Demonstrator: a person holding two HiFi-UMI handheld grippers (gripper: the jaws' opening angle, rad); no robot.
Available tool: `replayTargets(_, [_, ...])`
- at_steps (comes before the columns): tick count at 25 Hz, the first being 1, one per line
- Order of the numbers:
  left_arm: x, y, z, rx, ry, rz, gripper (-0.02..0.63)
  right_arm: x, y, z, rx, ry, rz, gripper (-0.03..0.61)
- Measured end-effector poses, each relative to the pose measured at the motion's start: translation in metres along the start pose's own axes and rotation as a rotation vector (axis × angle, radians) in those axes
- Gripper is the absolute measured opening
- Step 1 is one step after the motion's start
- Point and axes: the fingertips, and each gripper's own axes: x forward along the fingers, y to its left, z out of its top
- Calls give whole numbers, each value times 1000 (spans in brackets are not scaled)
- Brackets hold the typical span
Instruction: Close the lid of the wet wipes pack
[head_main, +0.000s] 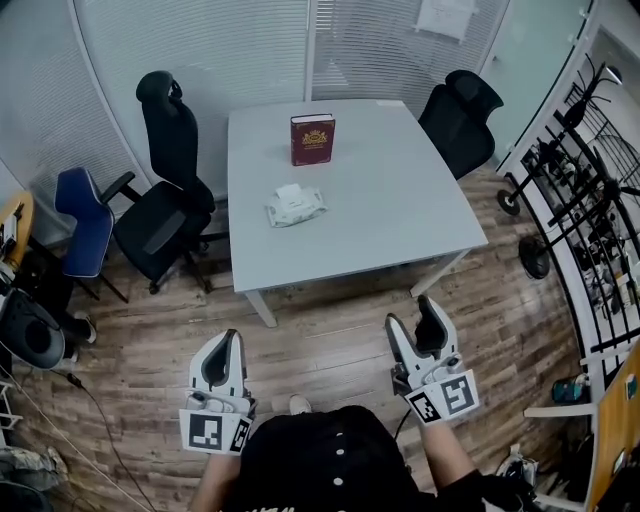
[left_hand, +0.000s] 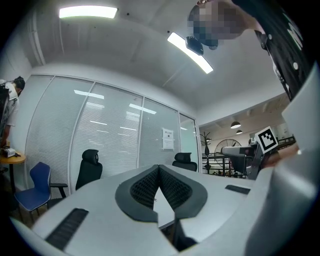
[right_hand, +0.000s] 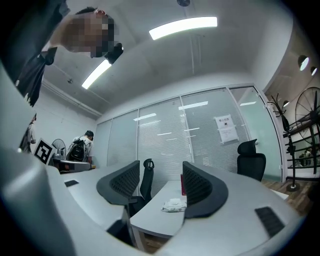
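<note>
The wet wipes pack (head_main: 295, 205) lies near the middle of the white table (head_main: 400, 230), a white flap on its top; it is too small to tell how the flap stands. Both grippers hang over the wooden floor, well short of the table's near edge. My left gripper (head_main: 222, 360) is shut with nothing between its pads; in the left gripper view its jaws (left_hand: 158, 167) meet at the tips. My right gripper (head_main: 425, 335) is open and empty. The right gripper view shows the pack (right_hand: 174, 204) on the table (right_hand: 155, 222) between the spread jaws (right_hand: 161, 165).
A dark red book (head_main: 312, 139) stands upright behind the pack. A black office chair (head_main: 170, 160) and a blue chair (head_main: 88, 215) stand left of the table, and another black chair (head_main: 460, 115) stands at its far right. A metal rack (head_main: 590, 200) lines the right side.
</note>
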Motion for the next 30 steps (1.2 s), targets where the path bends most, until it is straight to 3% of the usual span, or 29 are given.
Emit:
replayTargets(13, [15, 12, -22, -17, 43, -7, 14, 7, -5, -18, -10, 44, -18, 264])
replayTargets(30, [106, 15, -18, -13, 43, 27, 14, 77, -78, -18, -3, 38, -2, 241])
